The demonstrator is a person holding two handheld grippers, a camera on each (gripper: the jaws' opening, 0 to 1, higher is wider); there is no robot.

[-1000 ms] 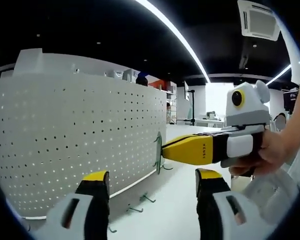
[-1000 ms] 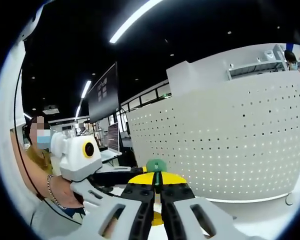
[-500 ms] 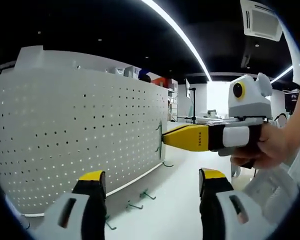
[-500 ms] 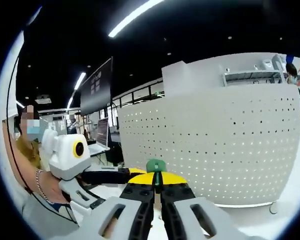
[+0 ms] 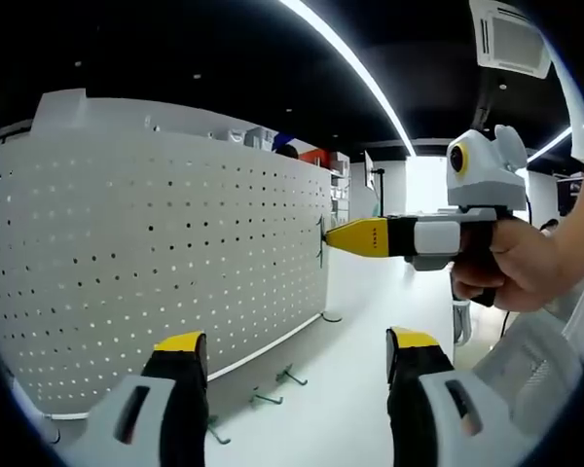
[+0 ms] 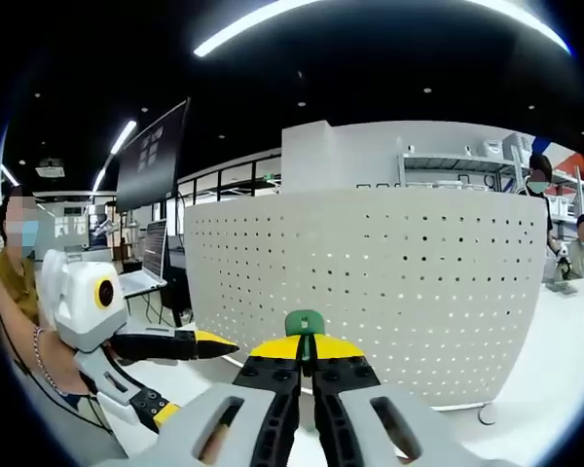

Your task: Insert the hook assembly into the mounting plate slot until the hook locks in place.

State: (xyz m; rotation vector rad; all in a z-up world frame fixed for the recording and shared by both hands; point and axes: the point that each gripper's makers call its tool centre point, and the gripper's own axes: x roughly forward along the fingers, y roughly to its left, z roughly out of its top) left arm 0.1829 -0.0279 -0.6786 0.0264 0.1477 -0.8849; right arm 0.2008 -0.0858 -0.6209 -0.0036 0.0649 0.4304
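Note:
The white perforated mounting plate (image 5: 156, 263) stands upright on the white table (image 5: 341, 389) and fills the left half of the left gripper view. My left gripper (image 5: 297, 342) is open at the bottom, its yellow-tipped jaws wide apart with nothing between them. The right gripper (image 5: 333, 236), held in a hand, comes in from the right. Its tip holds a thin green hook (image 5: 321, 240) at the plate's right edge. In the right gripper view, my right gripper (image 6: 305, 348) is shut on the green hook (image 6: 304, 323), facing the plate (image 6: 389, 282). The left gripper (image 6: 209, 342) shows low on the left.
Several loose hooks (image 5: 288, 375) lie on the table along the plate's foot. A round base (image 5: 330, 316) sits by the plate's right corner. A dark monitor (image 6: 151, 156) hangs at the left, shelves (image 6: 448, 161) rise behind the plate, and a person's arm (image 6: 29, 341) is at the left edge.
The right gripper has risen along the plate's right edge with the hook and now sits higher and closer to the plate. The right view has swung to face the plate more squarely.

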